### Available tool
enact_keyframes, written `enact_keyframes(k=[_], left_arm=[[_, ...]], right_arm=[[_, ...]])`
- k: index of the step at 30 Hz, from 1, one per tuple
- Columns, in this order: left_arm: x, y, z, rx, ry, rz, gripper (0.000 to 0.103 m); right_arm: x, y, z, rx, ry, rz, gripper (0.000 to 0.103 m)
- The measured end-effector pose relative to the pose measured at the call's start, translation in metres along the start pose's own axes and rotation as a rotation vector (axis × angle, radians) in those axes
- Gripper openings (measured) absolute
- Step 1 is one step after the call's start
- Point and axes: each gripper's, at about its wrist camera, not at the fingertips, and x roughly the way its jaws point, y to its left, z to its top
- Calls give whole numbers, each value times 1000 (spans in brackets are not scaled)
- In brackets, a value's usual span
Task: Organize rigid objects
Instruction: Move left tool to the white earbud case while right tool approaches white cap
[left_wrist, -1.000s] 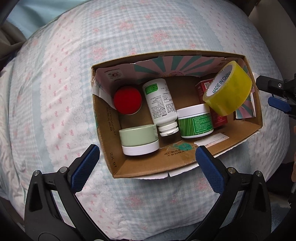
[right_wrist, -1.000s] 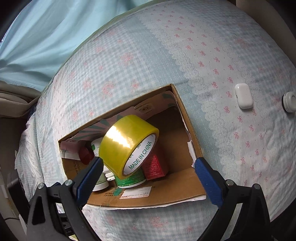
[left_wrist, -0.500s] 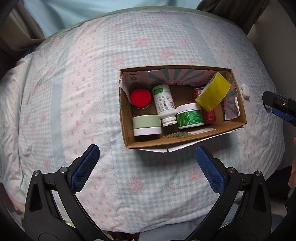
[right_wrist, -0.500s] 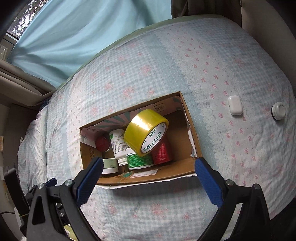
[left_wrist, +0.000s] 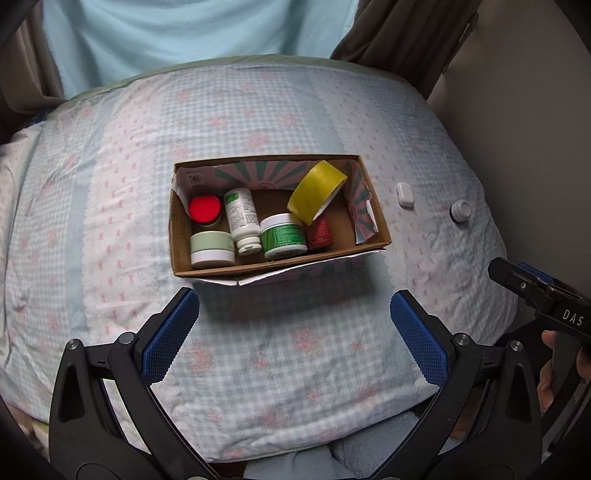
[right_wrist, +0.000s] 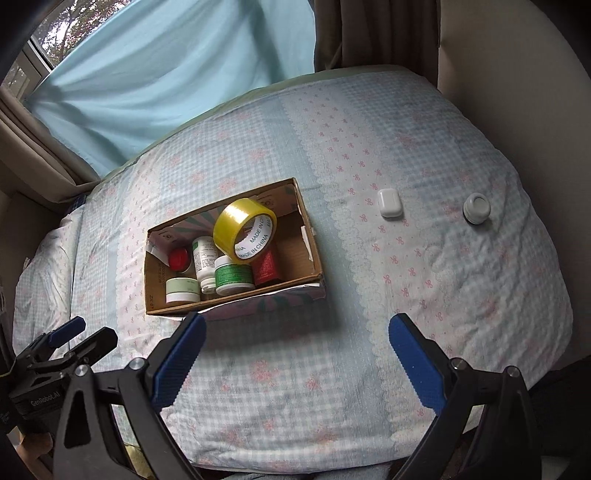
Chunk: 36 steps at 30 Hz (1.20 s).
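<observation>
A cardboard box (left_wrist: 192, 271) (right_wrist: 153, 291) rests on the bed. Inside lie a yellow tape roll (left_wrist: 314, 192) (right_wrist: 240, 225), propped on a red can (left_wrist: 319, 232) (right_wrist: 267, 267), a green-labelled jar (left_wrist: 283, 236) (right_wrist: 233, 275), a white bottle (left_wrist: 242, 218) (right_wrist: 205, 256), a pale green jar (left_wrist: 212, 248) (right_wrist: 181, 290) and a red-lidded jar (left_wrist: 203, 208) (right_wrist: 179, 257). Right of the box on the cover sit a white earbud case (left_wrist: 404, 195) (right_wrist: 388, 202) and a small round white jar (left_wrist: 461, 210) (right_wrist: 476, 208). My left gripper (left_wrist: 293, 328) and right gripper (right_wrist: 297, 347) hover open and hold nothing, well back from the box.
The bed cover (left_wrist: 110, 166) is pale blue check with pink bows. A light blue curtain (right_wrist: 166, 74) and a window hang behind the bed, a beige wall (left_wrist: 517, 110) at the right. A hand (left_wrist: 546, 380) holds the right gripper's handle.
Both grippers have pulled back and up from the box, so it looks smaller. The tape roll stays in the box. The earbud case and round jar have come into the left view.
</observation>
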Motion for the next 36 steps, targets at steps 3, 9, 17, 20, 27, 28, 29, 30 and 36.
enact_keyframes(k=[3,9,17,20,27,28,29,30,36], left_arm=[[-2,-29,-3,45,-23,-8,103],[12,-93,0,103,-27,-16,103],[63,-190,27,108,-18,48,103],[94,-224,43,113,-20,63,103],[169,-269,81,84,-61,106,103],[183,-273,84,98,-90,122,103],[198,-279,87,117,-114,142,103],[216,-283,88,136,-132,163,103],[324,-282,91,150,-159,138,98]], right_arm=[[-21,-26,-9,20,-42,-50,98],[-39,-86,-7,50,-87,-81,98],[-16,-171,21,-4,-102,-96,98],[4,-204,33,-6,-94,-86,98],[73,-258,58,-32,-71,-142,98],[84,-264,60,-35,-79,-147,98],[95,-268,61,-39,-96,-147,98],[107,-272,61,-47,-114,-149,98],[174,-291,63,-77,-199,-157,98]])
